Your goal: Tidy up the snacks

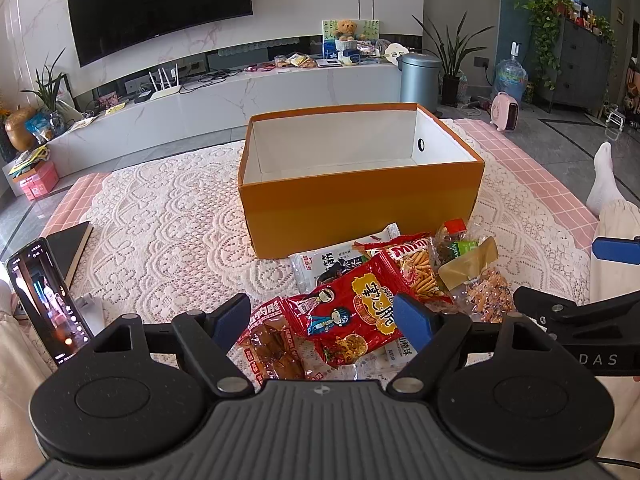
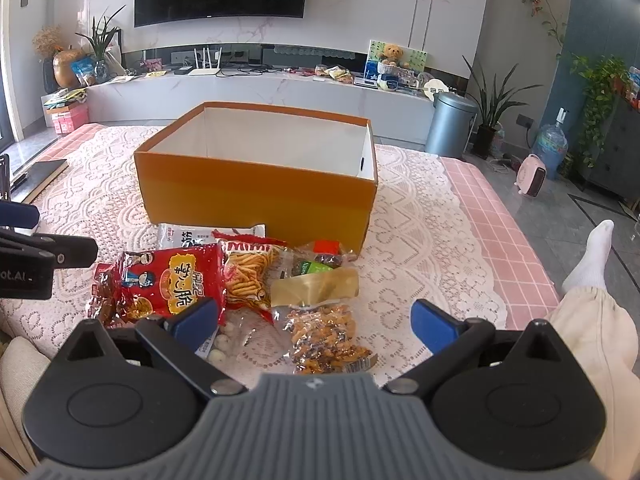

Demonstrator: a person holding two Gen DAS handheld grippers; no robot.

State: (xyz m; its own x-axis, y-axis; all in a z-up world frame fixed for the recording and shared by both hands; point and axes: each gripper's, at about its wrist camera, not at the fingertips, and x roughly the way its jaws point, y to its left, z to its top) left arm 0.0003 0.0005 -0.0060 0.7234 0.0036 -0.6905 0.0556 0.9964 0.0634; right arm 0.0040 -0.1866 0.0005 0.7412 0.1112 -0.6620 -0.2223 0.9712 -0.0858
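Left wrist view: left gripper (image 1: 322, 322) spread wide, empty, low over a red packet (image 1: 348, 312) atop the overlapping snack pile (image 1: 400, 280) on the lace-covered counter (image 1: 168, 232), just before the empty orange box (image 1: 360, 200). Likely to snag two packets at once. Right wrist view: right gripper (image 2: 316, 322) wide, empty, above a clear nut bag (image 2: 324, 336); slippery film liable to slide, grippers near enough to collide.
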